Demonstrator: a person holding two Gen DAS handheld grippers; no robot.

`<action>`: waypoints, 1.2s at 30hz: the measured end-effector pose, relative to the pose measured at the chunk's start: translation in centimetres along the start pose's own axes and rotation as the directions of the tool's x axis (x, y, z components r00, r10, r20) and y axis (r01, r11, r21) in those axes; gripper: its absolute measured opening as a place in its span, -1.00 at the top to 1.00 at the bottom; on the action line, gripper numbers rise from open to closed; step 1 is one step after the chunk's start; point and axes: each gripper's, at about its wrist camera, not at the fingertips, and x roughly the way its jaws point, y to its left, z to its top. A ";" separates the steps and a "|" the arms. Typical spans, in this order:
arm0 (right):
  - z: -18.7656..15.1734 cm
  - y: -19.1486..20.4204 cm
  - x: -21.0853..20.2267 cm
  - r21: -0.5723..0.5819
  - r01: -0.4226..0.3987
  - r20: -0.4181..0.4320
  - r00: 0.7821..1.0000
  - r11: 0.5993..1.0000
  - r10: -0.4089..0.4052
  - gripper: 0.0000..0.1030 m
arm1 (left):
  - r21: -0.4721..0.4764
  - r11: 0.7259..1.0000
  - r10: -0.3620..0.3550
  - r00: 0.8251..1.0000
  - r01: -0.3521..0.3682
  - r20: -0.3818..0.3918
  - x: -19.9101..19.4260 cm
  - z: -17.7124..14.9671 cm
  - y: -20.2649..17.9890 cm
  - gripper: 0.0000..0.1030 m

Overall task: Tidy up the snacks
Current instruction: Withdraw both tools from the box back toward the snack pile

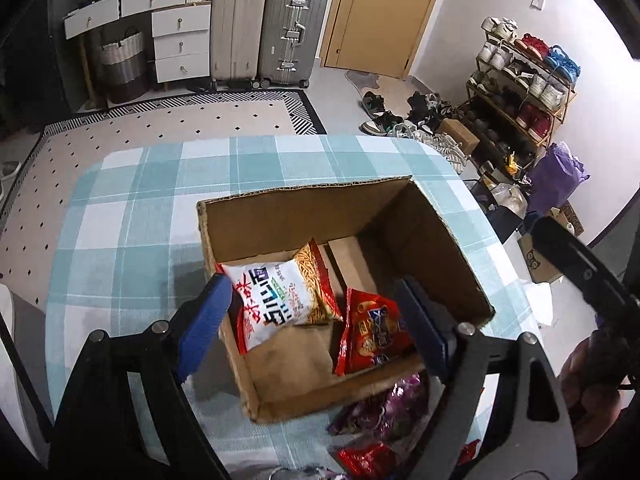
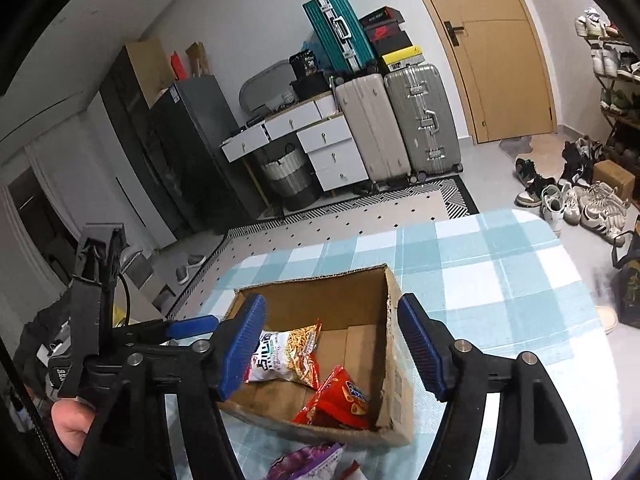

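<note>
Hovering open-jawed and empty over cardboard box (image 1: 420,240), left gripper (image 1: 316,324) and right gripper (image 2: 332,344) risking snagging its rim when reaching for loose purple packet (image 1: 384,408).

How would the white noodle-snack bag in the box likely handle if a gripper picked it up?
The white snack bag looks puffed and crinkly, so it is probably light and would give under the pads. Its glossy film may slip. The contents look like brittle sticks, so a hard squeeze could crush them.

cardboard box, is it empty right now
No, the cardboard box holds two snack packs: a white one and a red one lying on its floor.
</note>
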 end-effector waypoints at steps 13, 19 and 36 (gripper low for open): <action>-0.7 3.0 -6.6 -0.041 -0.016 0.048 0.999 0.999 0.018 -0.45 | 0.034 0.999 0.037 0.994 -0.040 0.101 -8.0 -2.4 -2.7 -0.65; -1.5 4.4 -10.5 -0.054 -0.021 0.085 0.996 0.998 0.026 -0.62 | 0.029 0.999 0.040 0.989 -0.044 0.145 -11.8 -3.8 -3.9 -0.79; -6.6 8.5 -20.0 -0.120 -0.032 0.150 0.987 0.992 0.050 -0.81 | 0.011 0.997 0.069 0.957 -0.075 0.281 -22.0 -10.9 -5.9 -0.97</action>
